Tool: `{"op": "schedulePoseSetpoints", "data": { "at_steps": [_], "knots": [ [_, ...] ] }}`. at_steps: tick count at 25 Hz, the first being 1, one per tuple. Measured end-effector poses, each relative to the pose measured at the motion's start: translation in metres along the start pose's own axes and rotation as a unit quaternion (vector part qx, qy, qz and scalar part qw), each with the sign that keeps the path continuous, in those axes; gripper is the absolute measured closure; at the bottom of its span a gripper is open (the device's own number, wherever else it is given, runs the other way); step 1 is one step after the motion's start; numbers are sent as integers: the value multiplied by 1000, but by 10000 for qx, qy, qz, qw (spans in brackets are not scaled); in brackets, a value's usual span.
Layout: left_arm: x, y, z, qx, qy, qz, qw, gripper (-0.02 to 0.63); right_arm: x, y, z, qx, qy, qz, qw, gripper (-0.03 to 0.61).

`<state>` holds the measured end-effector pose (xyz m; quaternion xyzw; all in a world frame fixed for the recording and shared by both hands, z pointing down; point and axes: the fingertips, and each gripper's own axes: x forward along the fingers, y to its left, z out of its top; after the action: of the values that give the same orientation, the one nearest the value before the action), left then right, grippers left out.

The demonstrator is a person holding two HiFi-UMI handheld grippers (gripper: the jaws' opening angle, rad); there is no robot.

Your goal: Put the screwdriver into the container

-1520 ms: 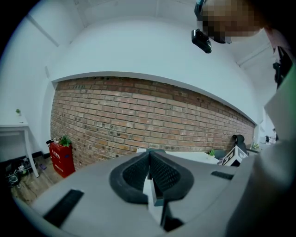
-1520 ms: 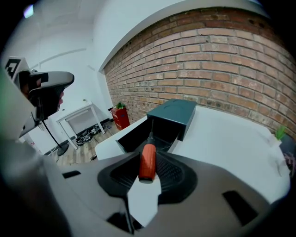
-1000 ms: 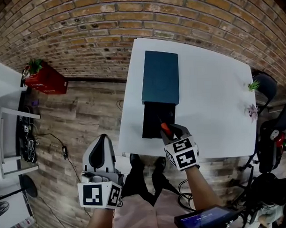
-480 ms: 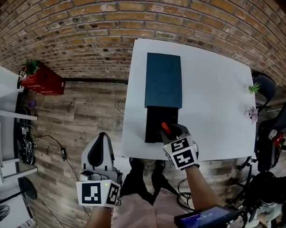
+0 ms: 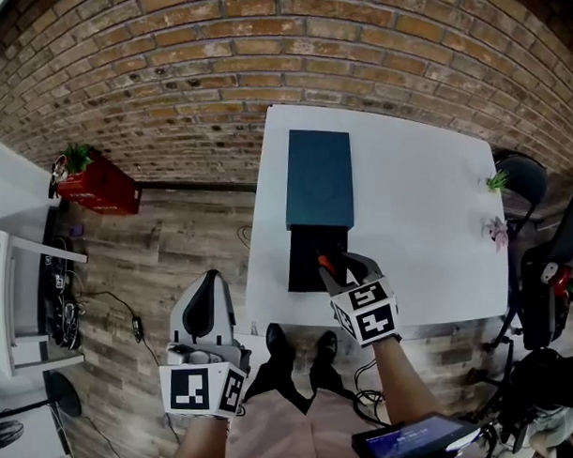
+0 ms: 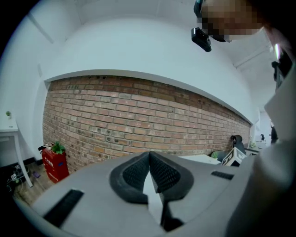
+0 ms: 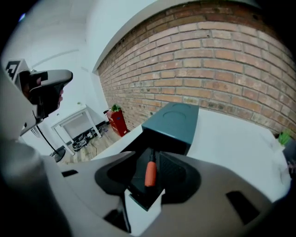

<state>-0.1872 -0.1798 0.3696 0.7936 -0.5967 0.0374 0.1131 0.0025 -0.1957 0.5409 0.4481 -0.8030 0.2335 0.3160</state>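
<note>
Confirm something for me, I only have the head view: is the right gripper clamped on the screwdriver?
Observer: No. In the right gripper view, the right gripper has its jaws opening. The screwdriver is between them, with a gap on each side of its orange handle.
Operator: Which way does the shaft point?
Observer: Away from the gripper, over the black tray and toward the dark opening under the teal container. I can't tell whether it rests on the tray.
Operator: And the left gripper?
Observer: In its own view, the left gripper has its jaws together with nothing between them. It faces the brick wall.
</note>
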Motion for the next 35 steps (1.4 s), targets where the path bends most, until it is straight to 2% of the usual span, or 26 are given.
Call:
{"op": "schedulePoseSetpoints", "data": {
  "at_steps": [4,7,12,16,19,22,35],
  "knots": [
    [-5,-22,35,169,-397,-162,9989,601,-41,-1,42,-14,-729,-49,9973,419],
    [-8,-36,67,341,-751,-287,9962,601,-80,3,82,-87,-1386,-156,9902,425],
    [-17,-61,120,513,-1348,-451,9885,601,-151,10,138,-334,-2438,-414,9684,471],
    [-22,-79,150,625,-1645,-582,9827,601,-197,12,165,-475,-2986,-710,9505,516],
    [-25,-87,160,666,-1744,-622,9804,601,-220,9,174,-540,-3215,-969,9404,568],
    [-26,-93,165,689,-1780,-640,9795,601,-233,7,173,-513,-3328,-1098,9352,577],
    [-24,-104,162,731,-1772,-812,9781,601,-243,9,170,-599,-3406,-1246,9300,581]
  ]
}}
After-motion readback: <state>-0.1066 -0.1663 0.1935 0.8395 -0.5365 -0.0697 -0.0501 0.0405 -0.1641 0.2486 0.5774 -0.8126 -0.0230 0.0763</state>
